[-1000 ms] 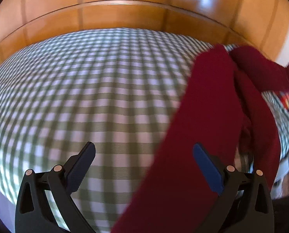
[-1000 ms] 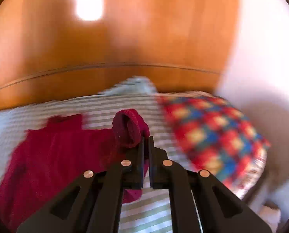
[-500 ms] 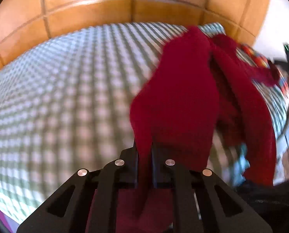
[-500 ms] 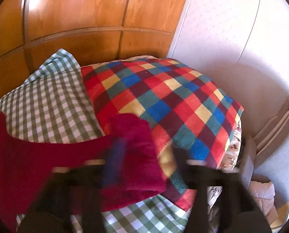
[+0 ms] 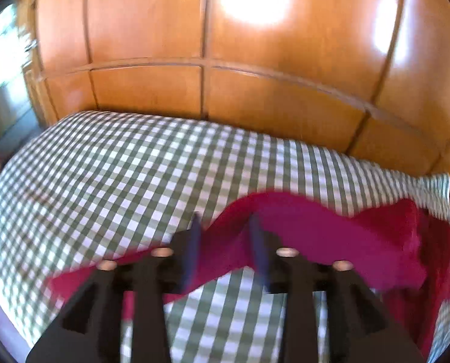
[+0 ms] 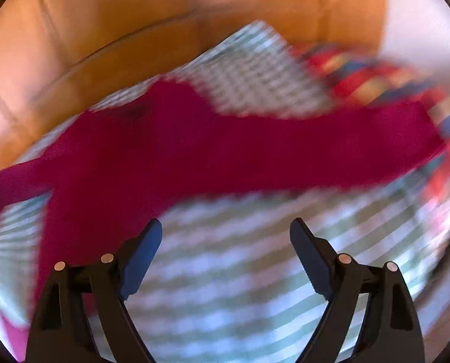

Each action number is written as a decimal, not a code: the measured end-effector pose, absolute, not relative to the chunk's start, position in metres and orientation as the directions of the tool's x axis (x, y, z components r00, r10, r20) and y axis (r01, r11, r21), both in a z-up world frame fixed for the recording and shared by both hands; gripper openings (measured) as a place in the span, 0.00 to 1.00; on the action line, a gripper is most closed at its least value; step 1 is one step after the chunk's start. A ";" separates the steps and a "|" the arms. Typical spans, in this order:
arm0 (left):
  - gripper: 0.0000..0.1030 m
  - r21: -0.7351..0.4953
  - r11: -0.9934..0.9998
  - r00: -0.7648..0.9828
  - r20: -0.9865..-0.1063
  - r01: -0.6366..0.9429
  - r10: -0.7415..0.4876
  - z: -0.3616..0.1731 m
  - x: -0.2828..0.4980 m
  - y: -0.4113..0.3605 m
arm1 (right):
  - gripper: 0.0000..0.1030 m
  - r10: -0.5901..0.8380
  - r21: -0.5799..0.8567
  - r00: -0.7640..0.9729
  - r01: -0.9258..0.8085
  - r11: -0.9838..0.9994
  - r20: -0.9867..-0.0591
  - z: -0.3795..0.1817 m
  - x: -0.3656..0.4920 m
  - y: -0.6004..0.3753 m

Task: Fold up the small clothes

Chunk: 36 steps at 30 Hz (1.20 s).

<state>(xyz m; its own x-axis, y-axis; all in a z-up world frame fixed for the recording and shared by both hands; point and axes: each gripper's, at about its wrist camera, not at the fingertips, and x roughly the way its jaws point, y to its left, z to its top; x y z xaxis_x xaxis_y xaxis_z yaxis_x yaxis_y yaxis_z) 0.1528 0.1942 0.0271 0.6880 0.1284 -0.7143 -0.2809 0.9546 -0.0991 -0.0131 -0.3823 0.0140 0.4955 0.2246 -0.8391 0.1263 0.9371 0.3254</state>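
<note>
A dark red knit garment (image 5: 331,236) lies spread on the green-and-white checked bed cover (image 5: 128,169). In the left wrist view my left gripper (image 5: 225,242) stands partly open, its blue pads blurred, with a fold of the red cloth between them. In the right wrist view the garment (image 6: 194,151) stretches across the bed, one sleeve reaching right toward the pillow. My right gripper (image 6: 225,242) is wide open and empty, above bare checked cover just in front of the garment.
A wooden panelled wall (image 5: 255,75) runs behind the bed. A multicoloured checked pillow (image 6: 376,75) lies at the right end by a white wall. The bed's left edge (image 5: 1,187) drops off at the left.
My left gripper, shut on the red cloth half a second ago, has opened part way and the cloth has dropped toward the bed. My right gripper has let go of the sleeve and drawn back.
</note>
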 end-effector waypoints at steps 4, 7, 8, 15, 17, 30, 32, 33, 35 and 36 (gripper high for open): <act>0.69 -0.242 0.957 0.734 -0.678 -0.161 -0.048 0.021 0.124 0.179 | 0.80 0.460 0.518 0.407 0.037 0.855 -0.789 -0.010 -0.018 -0.329; 0.69 -0.394 0.918 0.674 -0.669 0.038 -0.314 -0.003 0.096 0.146 | 0.76 0.546 0.609 0.386 0.053 0.791 -0.743 -0.023 -0.011 -0.309; 0.69 -0.441 0.893 0.638 -0.662 0.095 -0.394 -0.012 0.088 0.133 | 0.73 0.562 0.629 0.384 0.066 0.774 -0.732 -0.027 -0.008 -0.304; 0.69 -0.612 0.754 0.366 -0.663 0.239 -0.653 -0.078 0.057 0.024 | 0.18 0.544 0.608 0.403 0.039 0.793 -0.736 -0.018 0.001 -0.294; 0.47 -0.625 0.745 0.335 -0.667 0.235 -0.665 -0.087 0.060 0.009 | 0.08 0.527 0.594 0.417 0.038 0.804 -0.740 -0.012 -0.001 -0.300; 0.08 -0.541 0.792 0.457 -0.651 0.281 -0.607 -0.032 -0.001 0.093 | 0.07 0.177 0.292 0.566 0.118 0.949 -0.805 0.037 -0.031 -0.374; 0.08 -0.519 0.809 0.457 -0.669 0.277 -0.586 -0.032 -0.020 0.110 | 0.07 0.192 0.275 0.529 0.083 0.958 -0.827 0.027 -0.038 -0.369; 0.08 -0.499 0.823 0.447 -0.692 0.272 -0.567 -0.036 -0.034 0.117 | 0.07 0.180 0.241 0.506 0.059 0.969 -0.844 0.020 -0.041 -0.361; 0.08 -0.481 0.843 0.411 -0.736 0.242 -0.538 -0.050 -0.051 0.123 | 0.07 0.165 0.203 0.475 0.029 0.979 -0.864 0.010 -0.045 -0.347; 0.08 -0.483 0.847 0.388 -0.753 0.222 -0.531 -0.058 -0.056 0.123 | 0.07 0.155 0.184 0.460 0.018 0.983 -0.874 0.003 -0.046 -0.340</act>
<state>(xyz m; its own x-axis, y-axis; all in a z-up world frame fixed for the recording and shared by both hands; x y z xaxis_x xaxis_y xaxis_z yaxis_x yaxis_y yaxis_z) -0.0558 0.1235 -0.0579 0.3884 -0.5312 -0.7529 0.2222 0.8470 -0.4830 -0.0458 -0.3398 0.0031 0.4597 0.1552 -0.8744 0.0177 0.9828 0.1837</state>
